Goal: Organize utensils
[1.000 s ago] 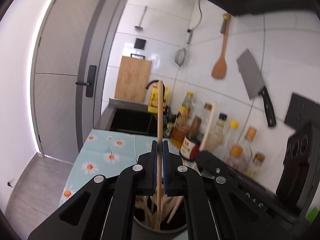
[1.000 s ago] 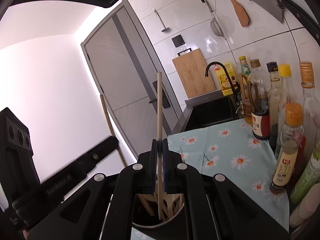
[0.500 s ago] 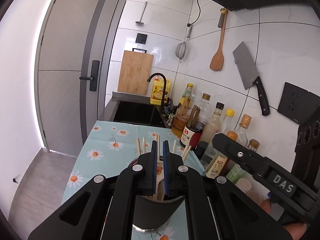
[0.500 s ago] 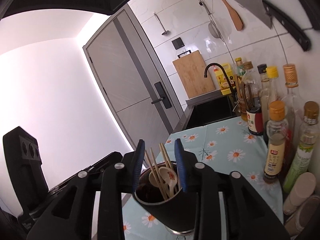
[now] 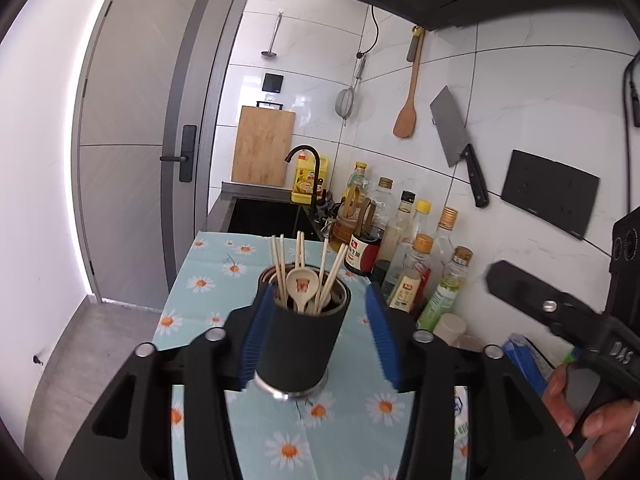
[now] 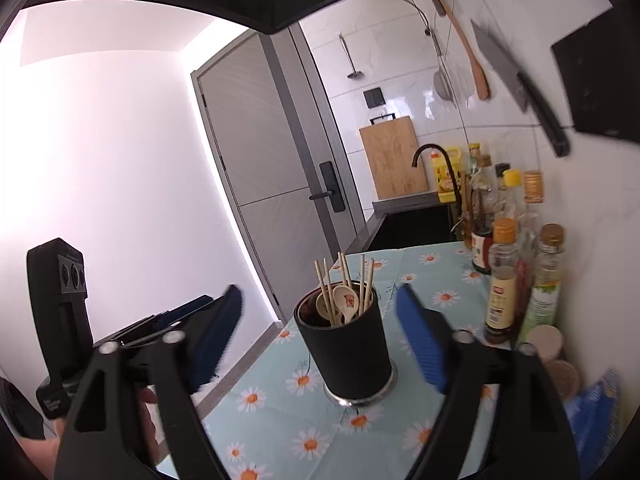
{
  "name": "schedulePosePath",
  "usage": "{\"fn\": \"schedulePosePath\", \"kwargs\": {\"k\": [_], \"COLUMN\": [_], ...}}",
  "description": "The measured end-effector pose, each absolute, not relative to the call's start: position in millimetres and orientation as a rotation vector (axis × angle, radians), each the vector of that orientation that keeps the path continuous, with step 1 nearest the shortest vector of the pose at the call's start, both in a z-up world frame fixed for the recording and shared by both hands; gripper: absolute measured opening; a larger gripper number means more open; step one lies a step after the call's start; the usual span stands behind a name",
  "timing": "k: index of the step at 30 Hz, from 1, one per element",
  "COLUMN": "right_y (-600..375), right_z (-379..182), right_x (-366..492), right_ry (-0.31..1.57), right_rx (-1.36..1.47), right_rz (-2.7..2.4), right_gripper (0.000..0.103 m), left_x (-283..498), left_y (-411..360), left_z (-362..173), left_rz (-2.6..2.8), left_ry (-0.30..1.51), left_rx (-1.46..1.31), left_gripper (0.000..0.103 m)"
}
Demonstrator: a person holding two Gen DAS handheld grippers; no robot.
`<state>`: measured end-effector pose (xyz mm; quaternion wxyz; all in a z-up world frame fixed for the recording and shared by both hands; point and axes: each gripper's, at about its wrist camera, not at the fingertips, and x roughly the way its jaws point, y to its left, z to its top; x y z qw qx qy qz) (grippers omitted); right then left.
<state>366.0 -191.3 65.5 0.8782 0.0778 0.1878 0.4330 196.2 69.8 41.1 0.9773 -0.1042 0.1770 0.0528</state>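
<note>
Left wrist view has the black holder (image 5: 298,344) sitting upright on the daisy-cloth surface (image 5: 208,292), chopsticks (image 5: 278,268) and a spoon (image 5: 299,286) poking out the top. Left hand-held gripper (image 5: 316,332) has just been opening, pads either side of the holder, nothing pinched as far as I can see. Right hand-held gripper (image 6: 320,336) has been opening too, now spread wide and empty, with the holder standing in the gap, clear of both pads. So I'd say the job is basically done: utensils all look stowed, no loose ones visible on the cloth. Bottles (image 6: 504,280) crowd the wall side. What's left, if anything, is backing both hands off without knocking the holder.
</note>
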Motion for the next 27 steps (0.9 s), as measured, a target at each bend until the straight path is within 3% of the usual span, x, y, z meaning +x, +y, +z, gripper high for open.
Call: {"fn": "schedulePosePath", "kwargs": {"k": [2,4,6,12,27], "right_y": [-198,-206,-212,-220,-229], "right_z": [66,63,59,47,5], "right_x": [356,343,332,309,286], "right_ry": [0.392,0.402,0.412,0.446,0.587], "right_rx": [0.145,0.121,0.110,0.045,-0.019], "right_rz": [0.904,0.903,0.901,0.910,0.876], "right_gripper": [0.091,0.097,0.098,0.098,0.098], "left_x": [186,176,164,137,99], "left_y": [68,66,63,61,47], "left_z": [38,36,32,25,-10], "left_rz": [0.105,0.092,0.100,0.102,0.190], "left_ry": [0.375,0.391,0.401,0.428,0.552], "left_rx": [-0.211,-0.216,-0.214,-0.201,-0.234], "left_gripper": [0.051,0.059,0.072,0.096,0.096]}}
